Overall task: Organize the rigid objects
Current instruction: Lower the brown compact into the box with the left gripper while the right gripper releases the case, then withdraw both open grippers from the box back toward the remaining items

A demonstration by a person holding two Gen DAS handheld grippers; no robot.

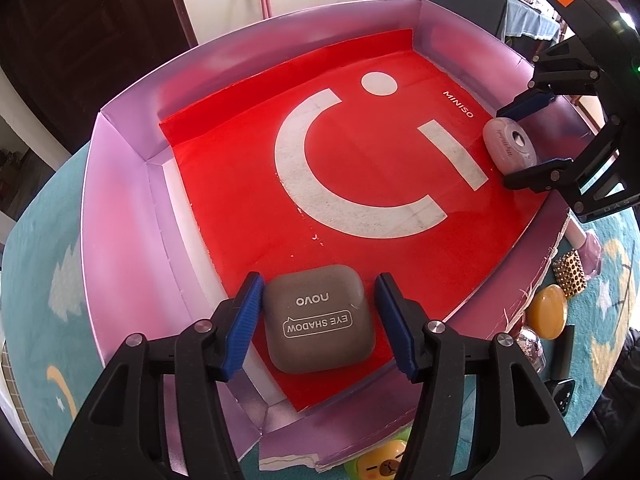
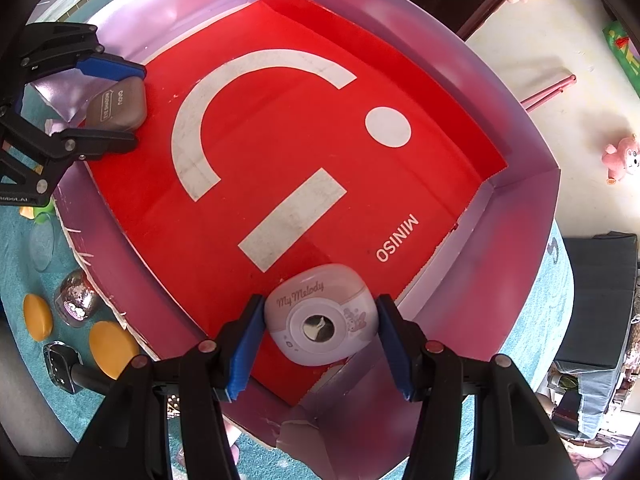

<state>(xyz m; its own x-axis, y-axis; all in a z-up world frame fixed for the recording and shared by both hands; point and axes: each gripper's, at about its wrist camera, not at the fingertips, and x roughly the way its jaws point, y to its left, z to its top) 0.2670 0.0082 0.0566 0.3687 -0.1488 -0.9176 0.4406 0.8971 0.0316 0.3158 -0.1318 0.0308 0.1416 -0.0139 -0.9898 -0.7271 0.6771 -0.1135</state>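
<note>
A: Where do things stand?

B: Both tongs are down inside the box, the one with a red sheet lining its floor. The left tongs straddle the grey eyeshadow case in one corner; the pads look parted, a gap showing on each side, so I'd call them open with the case lying on the sheet.

A: And the right?

B: The right tongs bracket the pale compact in the opposite corner. The left pad sits at its edge, the right has a sliver of gap. Open too, I'd judge, though that one is close.

A: So the step is the release?

B: Probably. To do it well, spread the pads fully, then lift straight back so neither piece gets dragged or flipped against the wall.

A: What's in the box otherwise?

B: Just those two, well apart. Outside, on the teal tabletop, wait two orange discs, a glittery jar and a studded gold piece.
</note>
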